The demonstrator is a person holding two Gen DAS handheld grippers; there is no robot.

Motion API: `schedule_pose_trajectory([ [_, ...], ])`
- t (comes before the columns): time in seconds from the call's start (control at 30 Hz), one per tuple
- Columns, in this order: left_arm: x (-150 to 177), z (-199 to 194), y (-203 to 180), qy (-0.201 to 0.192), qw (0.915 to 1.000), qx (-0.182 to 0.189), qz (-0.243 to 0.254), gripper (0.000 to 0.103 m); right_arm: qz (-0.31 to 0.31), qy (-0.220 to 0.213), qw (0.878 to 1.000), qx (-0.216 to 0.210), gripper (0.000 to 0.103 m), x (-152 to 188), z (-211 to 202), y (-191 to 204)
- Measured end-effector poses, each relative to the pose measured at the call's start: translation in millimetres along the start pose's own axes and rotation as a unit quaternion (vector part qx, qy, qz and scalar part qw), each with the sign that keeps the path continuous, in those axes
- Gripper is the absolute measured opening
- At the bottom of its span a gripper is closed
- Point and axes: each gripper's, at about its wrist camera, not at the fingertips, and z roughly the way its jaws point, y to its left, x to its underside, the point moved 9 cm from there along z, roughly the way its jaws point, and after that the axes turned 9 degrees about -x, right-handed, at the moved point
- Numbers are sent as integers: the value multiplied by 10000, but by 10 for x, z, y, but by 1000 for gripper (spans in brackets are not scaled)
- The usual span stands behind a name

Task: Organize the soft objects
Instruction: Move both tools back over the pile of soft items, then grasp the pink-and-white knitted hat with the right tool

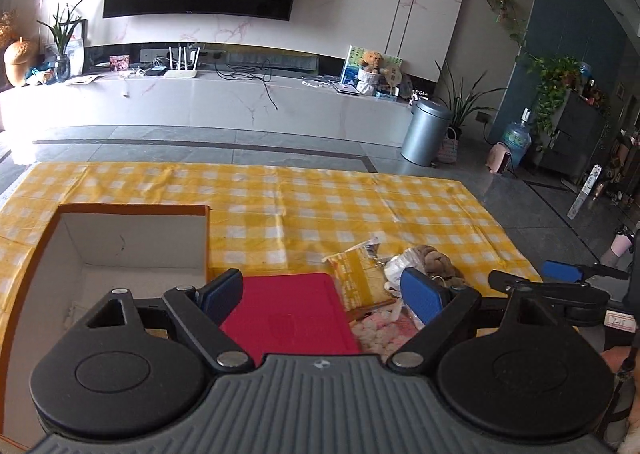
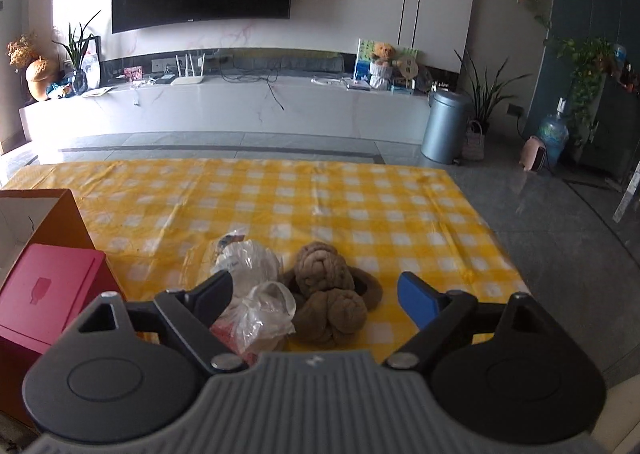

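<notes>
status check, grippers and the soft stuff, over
Left gripper open, empty. Right gripper open over brown yarn bundle. Plastic bags crowd its left finger; open box waits left.

A: How did the left tool (image 1: 322,296) stand?

B: Its jaws were spread wide, the blue pads (image 1: 420,294) well apart and facing each other, with nothing pinched between them. It pointed forward and sloped downward.

A: And the right tool (image 2: 316,294)?

B: Much the same: jaws spread wide, pitched forward and down, nothing pressed by either pad. In the left wrist view it showed at the right edge, one blue pad (image 1: 560,272) sticking out leftward, just beside the left tool.

A: Any sign of the person?

B: Only a bit of a hand (image 1: 618,360) at the right edge of the left wrist view, behind the left tool's body.
</notes>
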Motion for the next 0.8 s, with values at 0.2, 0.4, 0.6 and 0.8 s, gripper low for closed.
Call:
schedule_pose_trajectory([
  [0.2, 125, 323, -270, 354, 9993, 58, 87, 103, 218, 451, 9986, -145, 88, 277, 319, -12],
  [0.4, 219, 526, -303, 633, 9979, 95, 56, 103, 843, 876, 9887, -876, 88, 446, 693, 83],
  [0.6, 226, 520, -271, 559, 9978, -65, 355, 103, 3024, 1315, 9303, -1604, 84, 724, 1036, 176],
  [0.8, 263, 526, -106, 682, 9971, -288, 191, 103, 3346, 1415, 9171, -1640, 84, 854, 1062, 389],
])
